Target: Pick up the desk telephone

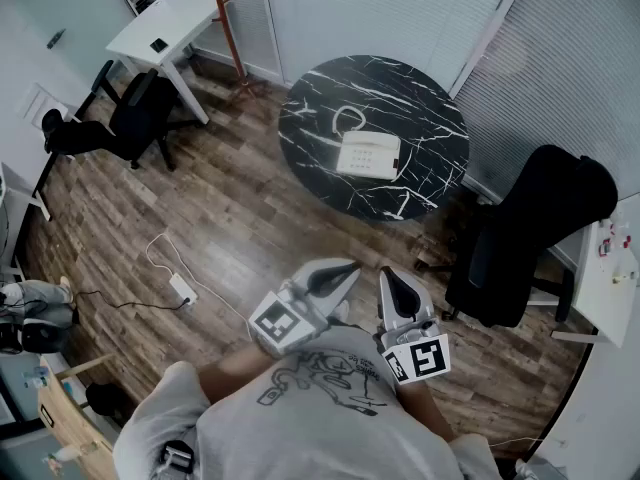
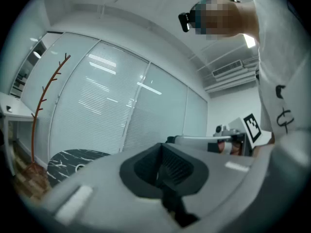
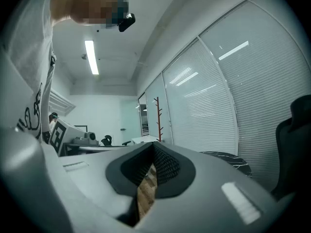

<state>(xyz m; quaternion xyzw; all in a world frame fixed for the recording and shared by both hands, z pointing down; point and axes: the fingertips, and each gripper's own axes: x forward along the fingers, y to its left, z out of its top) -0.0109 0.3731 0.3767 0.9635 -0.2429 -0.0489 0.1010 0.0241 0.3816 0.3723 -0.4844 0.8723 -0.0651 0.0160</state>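
Observation:
A white desk telephone [image 1: 368,154] with a coiled cord sits on a round black marble table [image 1: 420,108] across the room in the head view. My left gripper [image 1: 345,271] and right gripper [image 1: 392,280] are held close to my chest, well short of the table, both shut and empty. In the left gripper view the jaws [image 2: 163,171] meet, and a slice of the marble table [image 2: 68,161] shows at lower left. In the right gripper view the jaws [image 3: 151,171] are together, with the table edge [image 3: 228,161] at right.
A black office chair [image 1: 530,233] stands right of the table. Another black chair [image 1: 120,123] and a white desk [image 1: 165,28] are at far left. A power strip with a white cable [image 1: 182,288] lies on the wooden floor. A red coat stand [image 1: 228,18] rises by the blinds.

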